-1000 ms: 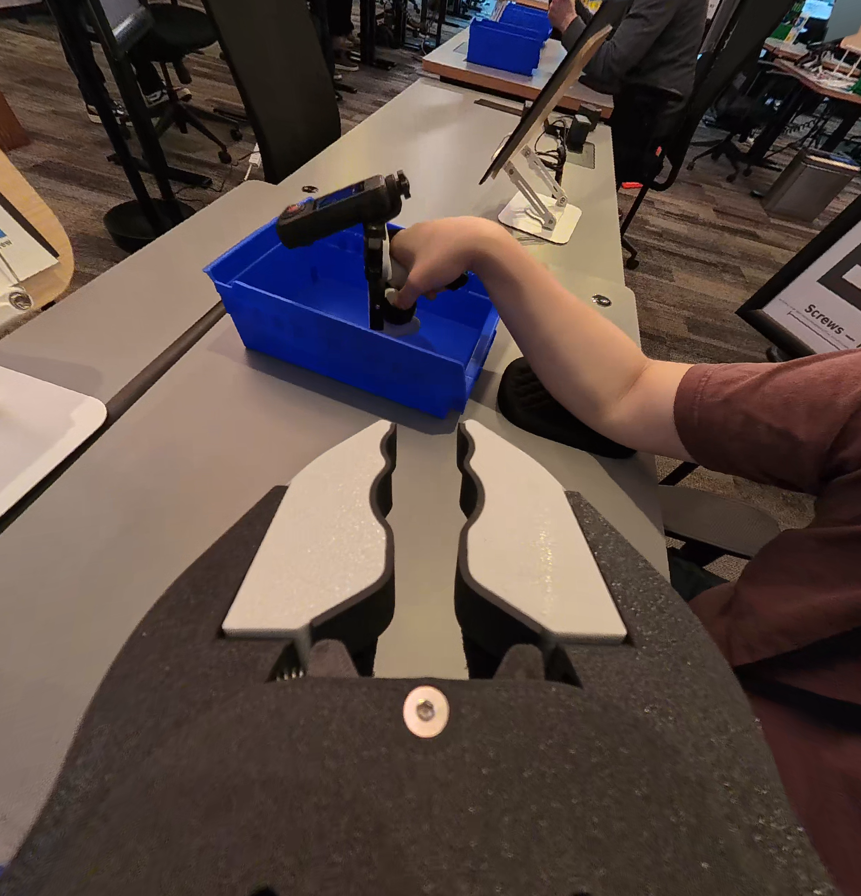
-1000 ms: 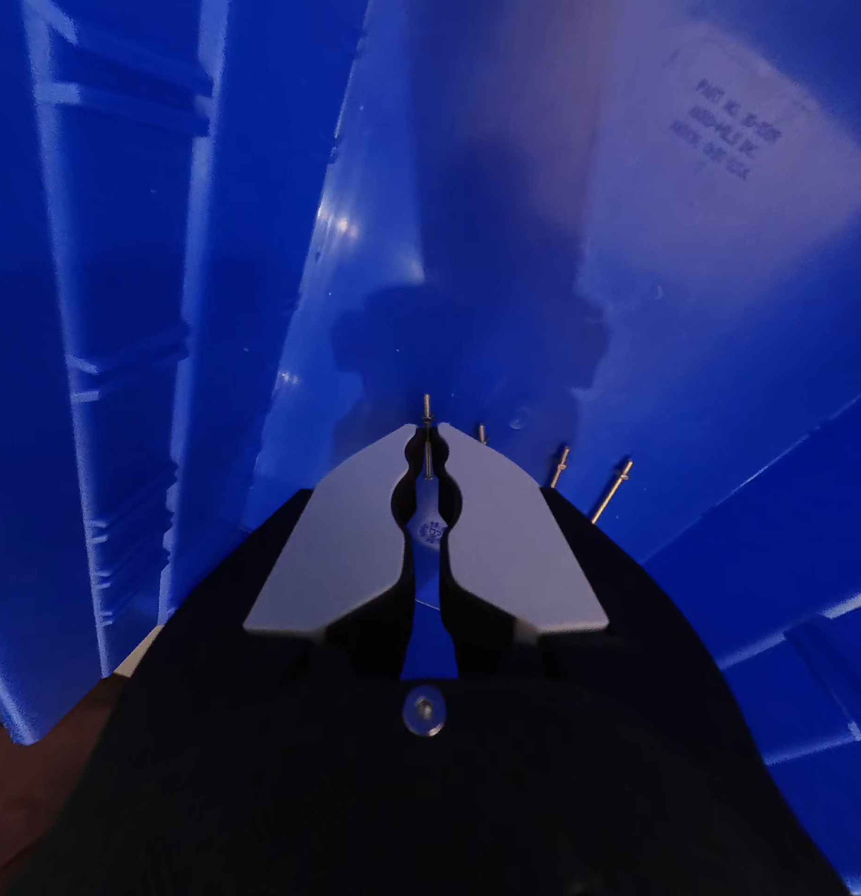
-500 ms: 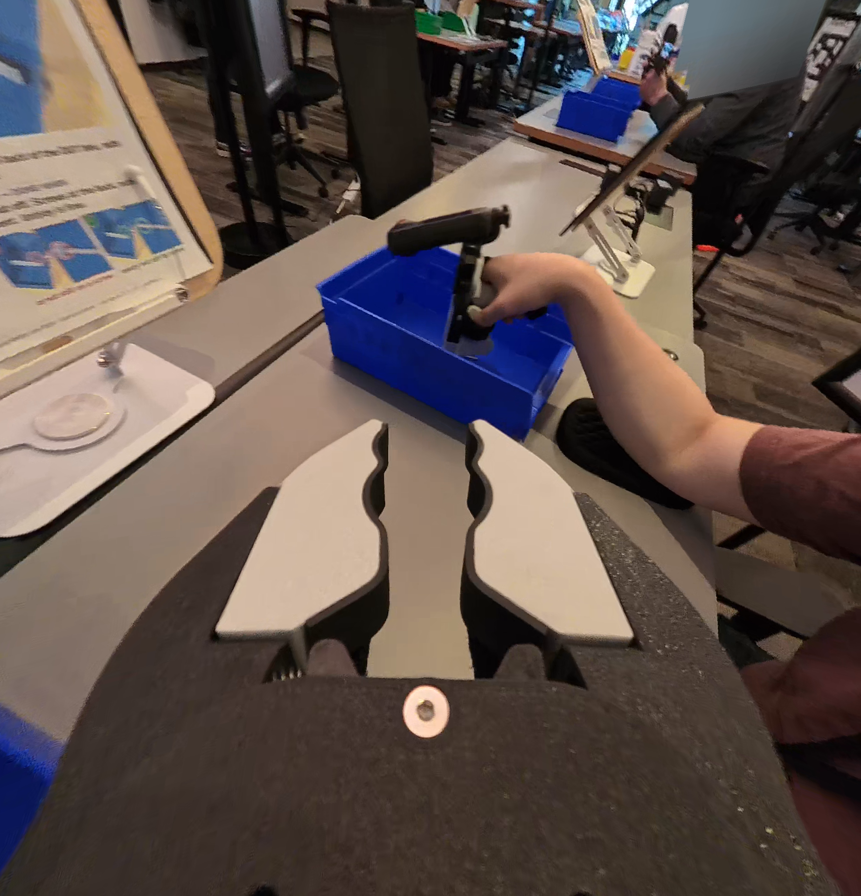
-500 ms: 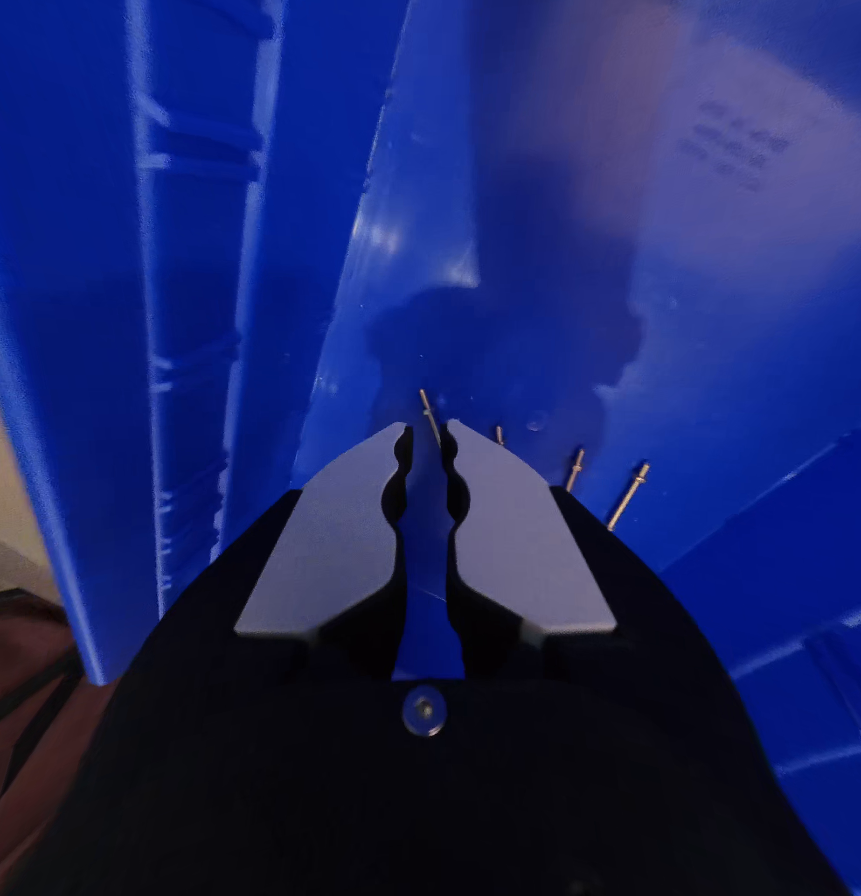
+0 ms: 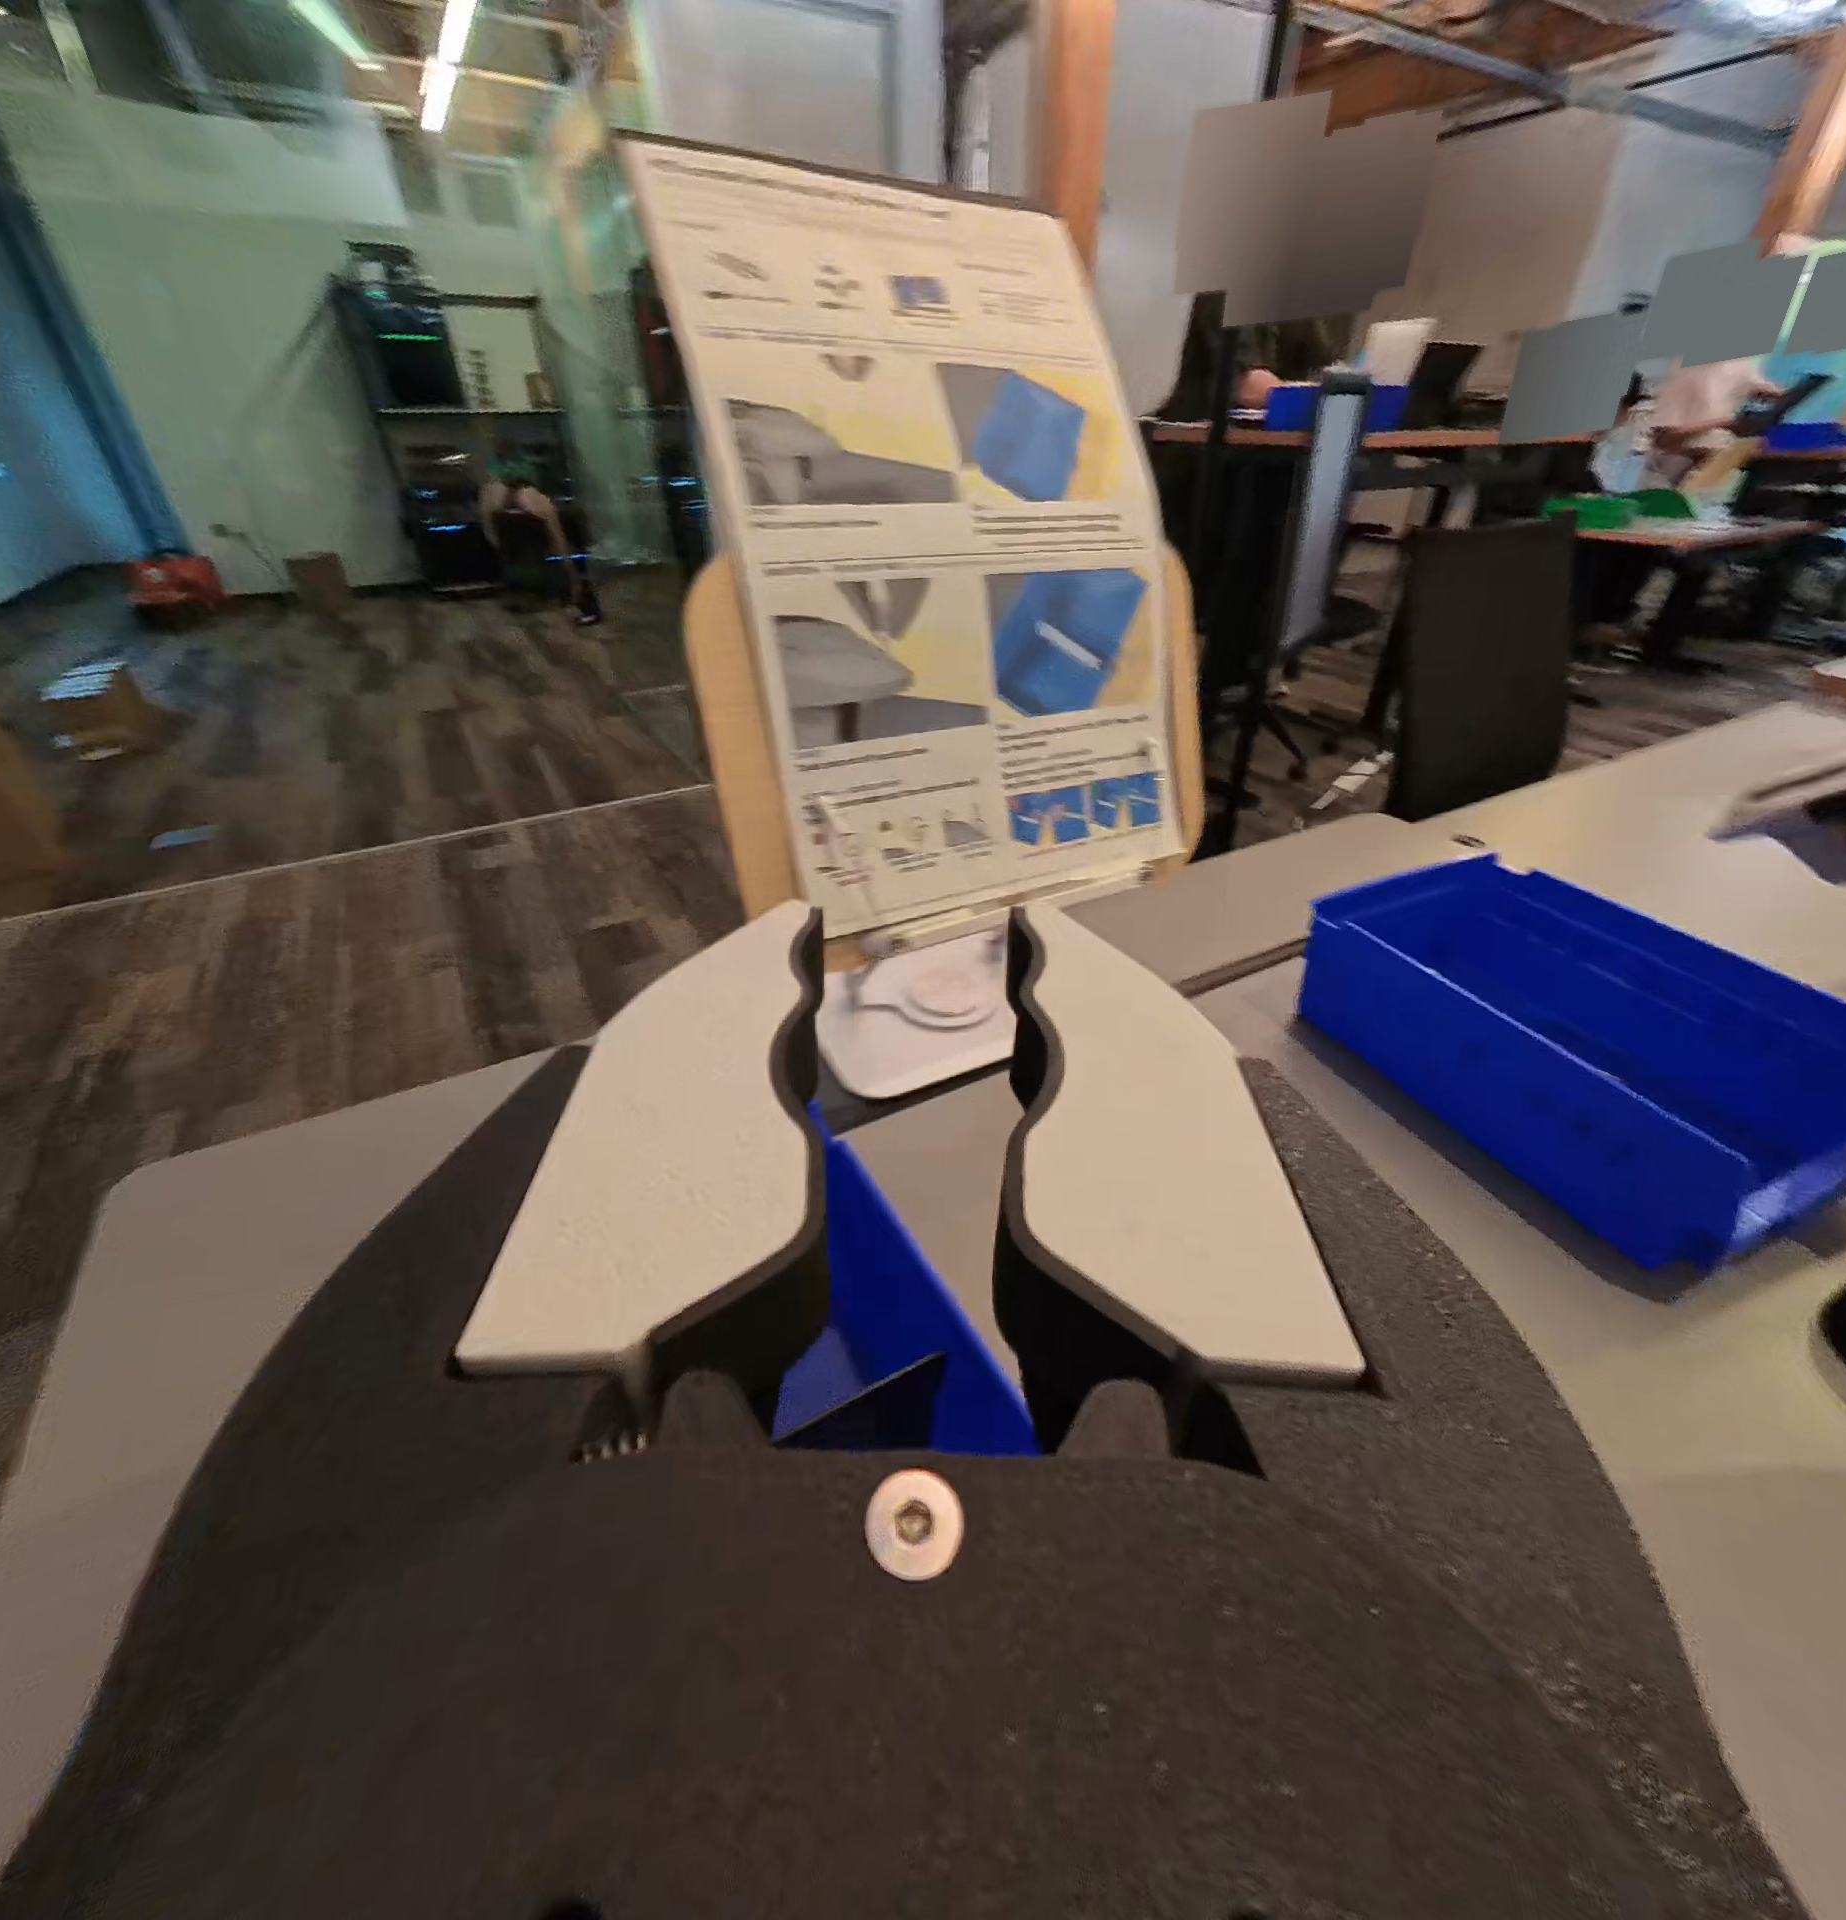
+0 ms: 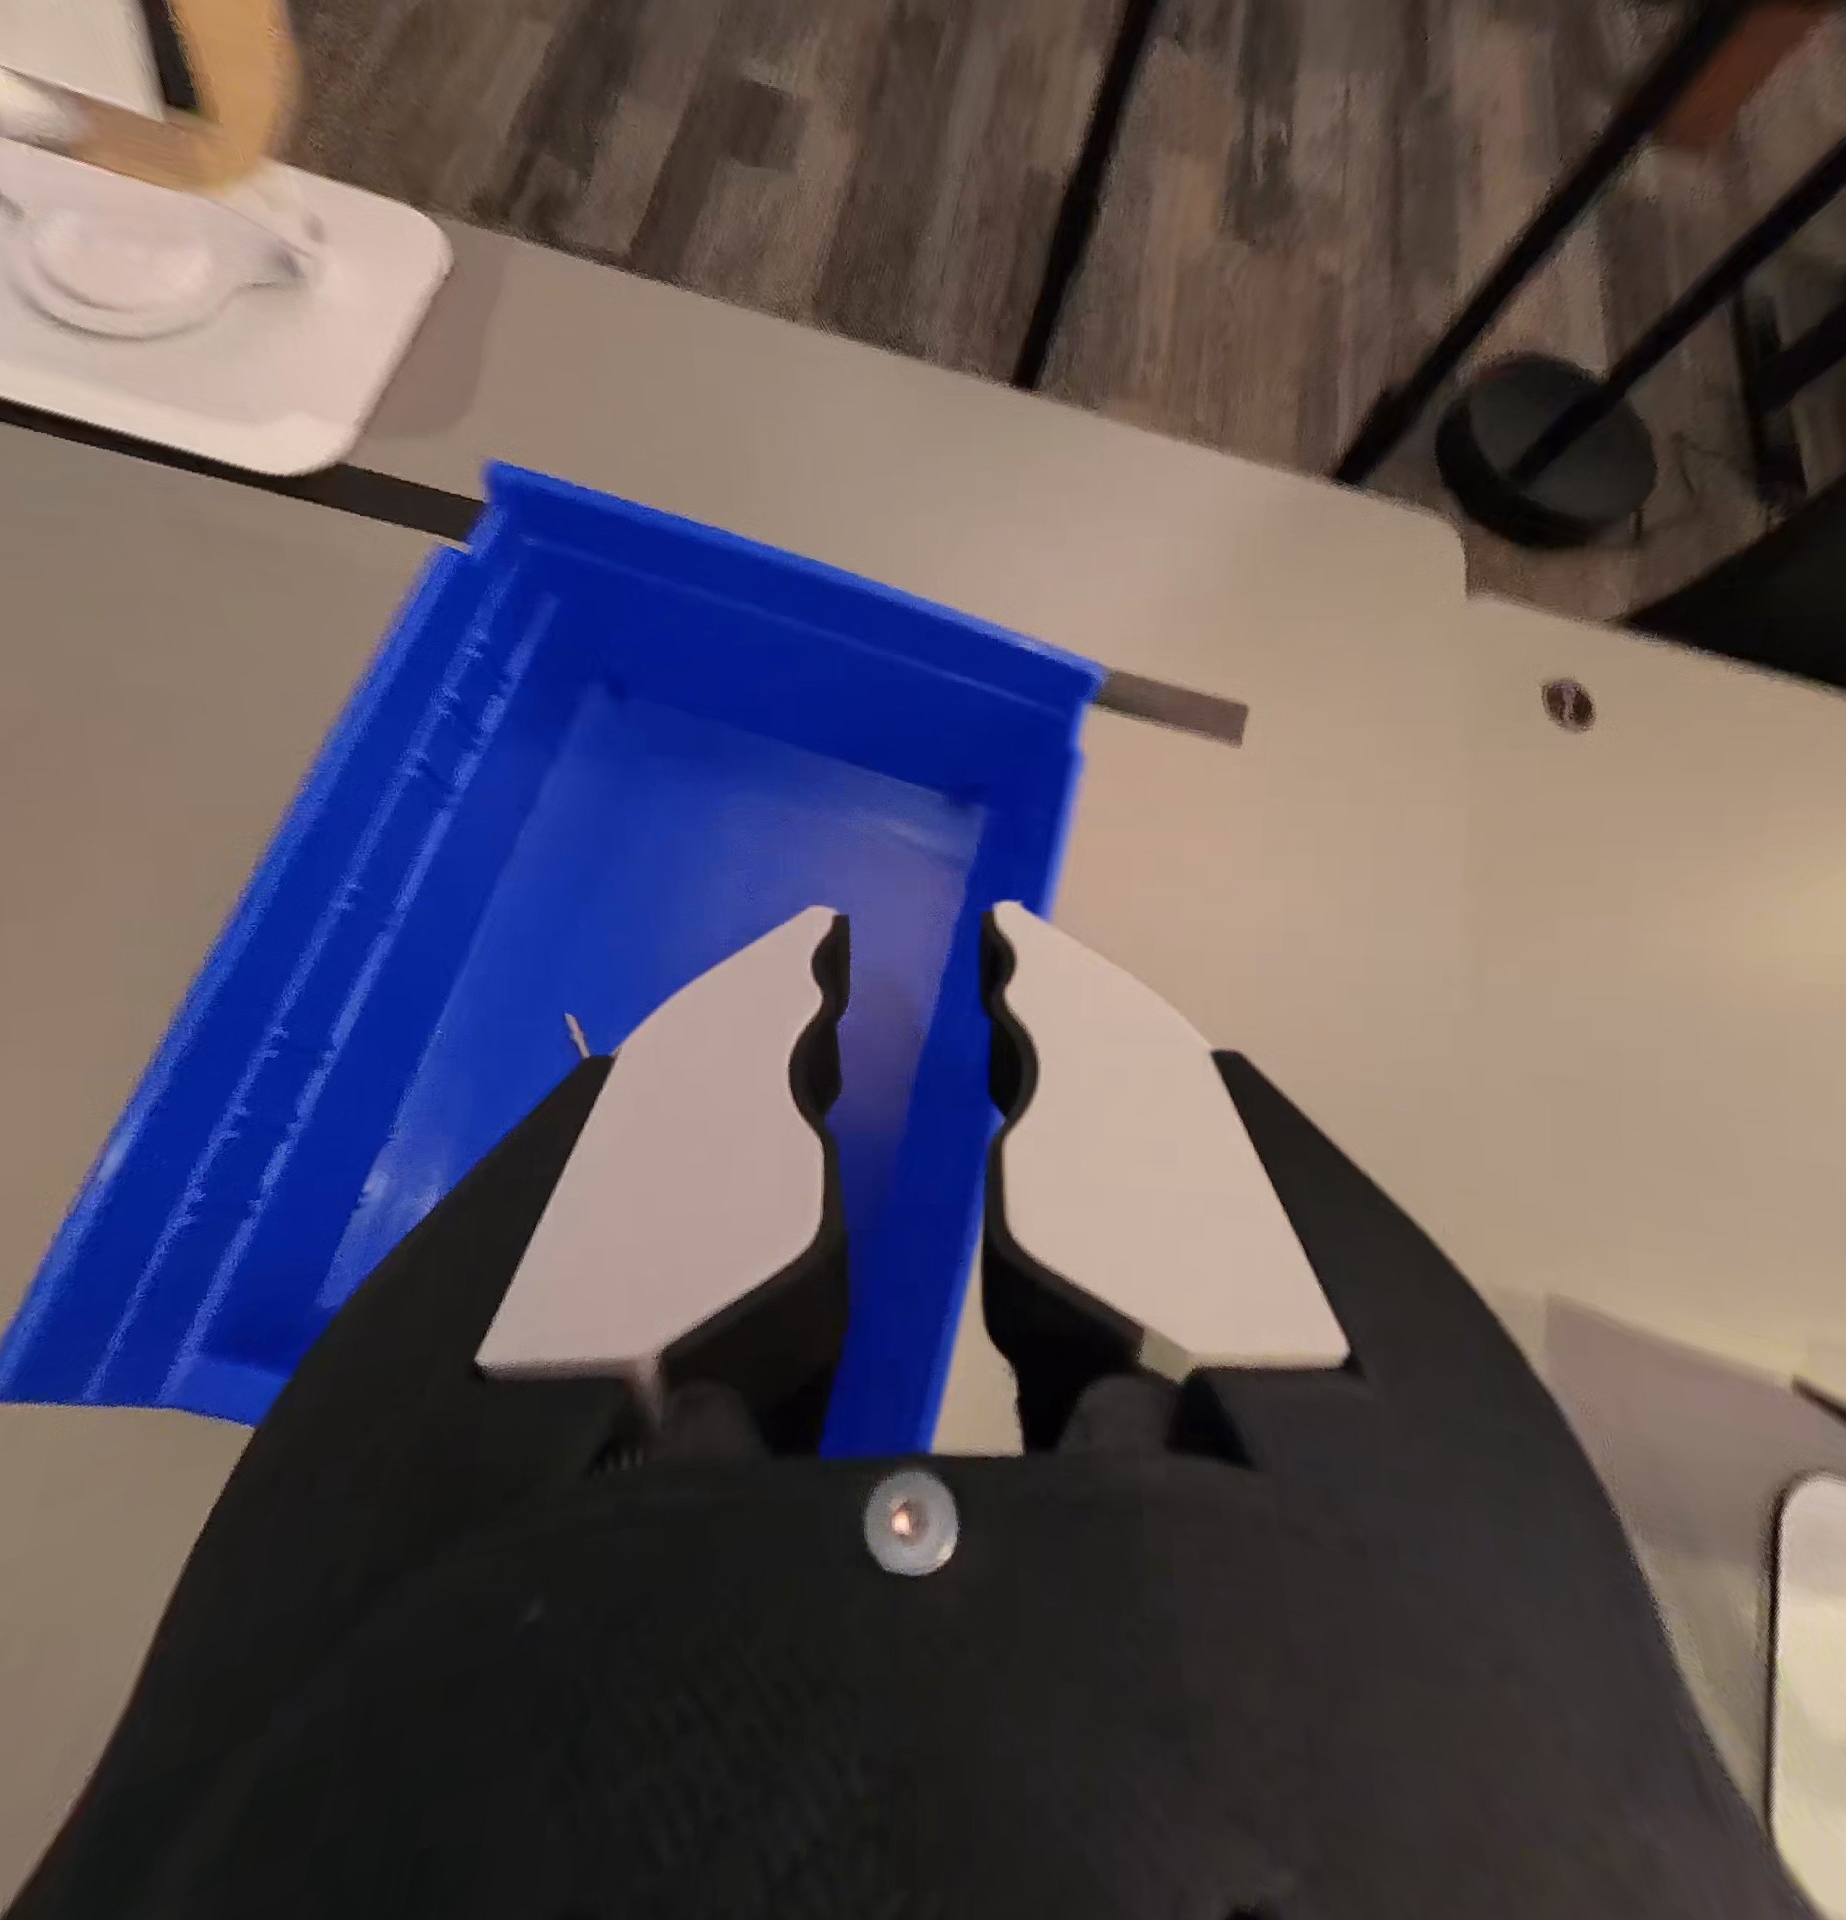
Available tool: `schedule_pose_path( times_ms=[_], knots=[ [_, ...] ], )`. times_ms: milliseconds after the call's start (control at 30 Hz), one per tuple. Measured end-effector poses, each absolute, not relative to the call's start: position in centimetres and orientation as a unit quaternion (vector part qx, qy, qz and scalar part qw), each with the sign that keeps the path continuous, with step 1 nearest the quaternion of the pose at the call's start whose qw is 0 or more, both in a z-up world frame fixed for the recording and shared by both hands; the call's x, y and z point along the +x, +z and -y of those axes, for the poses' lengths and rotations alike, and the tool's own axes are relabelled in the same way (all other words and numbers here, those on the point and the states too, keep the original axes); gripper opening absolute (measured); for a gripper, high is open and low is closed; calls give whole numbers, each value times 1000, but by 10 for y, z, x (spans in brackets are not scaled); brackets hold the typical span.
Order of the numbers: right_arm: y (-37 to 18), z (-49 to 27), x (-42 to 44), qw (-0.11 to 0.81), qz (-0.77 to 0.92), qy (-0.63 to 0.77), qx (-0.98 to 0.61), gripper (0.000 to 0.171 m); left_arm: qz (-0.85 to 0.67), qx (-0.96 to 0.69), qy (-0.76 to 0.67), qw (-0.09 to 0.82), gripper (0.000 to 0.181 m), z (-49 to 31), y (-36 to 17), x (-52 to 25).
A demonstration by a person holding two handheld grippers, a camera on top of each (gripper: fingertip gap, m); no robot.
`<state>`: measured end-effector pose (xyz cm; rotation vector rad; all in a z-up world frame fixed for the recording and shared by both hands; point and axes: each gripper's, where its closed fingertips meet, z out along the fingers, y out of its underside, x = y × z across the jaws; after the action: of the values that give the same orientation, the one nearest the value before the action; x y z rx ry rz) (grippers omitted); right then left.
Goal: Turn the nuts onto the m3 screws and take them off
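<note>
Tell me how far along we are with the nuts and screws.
Nothing looks done. Both the right gripper and left gripper are open and empty. One screw lies in the blue bin; no nut is visible. All the threading and unthreading remains.

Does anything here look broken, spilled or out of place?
Nothing stands out. The blue bin sits flat on the grey table, and one thin screw lies inside it. Both tools, left and right, are open and empty. The pictures are blurred.
</note>
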<state>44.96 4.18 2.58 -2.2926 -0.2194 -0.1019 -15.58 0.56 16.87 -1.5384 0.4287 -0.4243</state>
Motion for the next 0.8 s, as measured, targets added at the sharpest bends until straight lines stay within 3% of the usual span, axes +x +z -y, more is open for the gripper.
schedule_pose_path(
  times_ms=[67, 200, 500, 800],
  knots=[
    [4, -39, 473, 368, 51, -46, -927, 36, -151, -708, -157, 671, 39, -12, 162, -186],
    [-36, -45, 492, 318, 10, -10, -948, 35, -63, -773, -96, 624, 47, -31, 129, -244],
    [-103, -39, 488, 177, -21, 26, -984, 48, -1, -873, -8, 487, 43, -50, 56, -297],
    [-135, -27, 479, 91, -10, 49, -995, 13, 20, -937, 6, 348, 52, -53, -13, -321]
  ],
)
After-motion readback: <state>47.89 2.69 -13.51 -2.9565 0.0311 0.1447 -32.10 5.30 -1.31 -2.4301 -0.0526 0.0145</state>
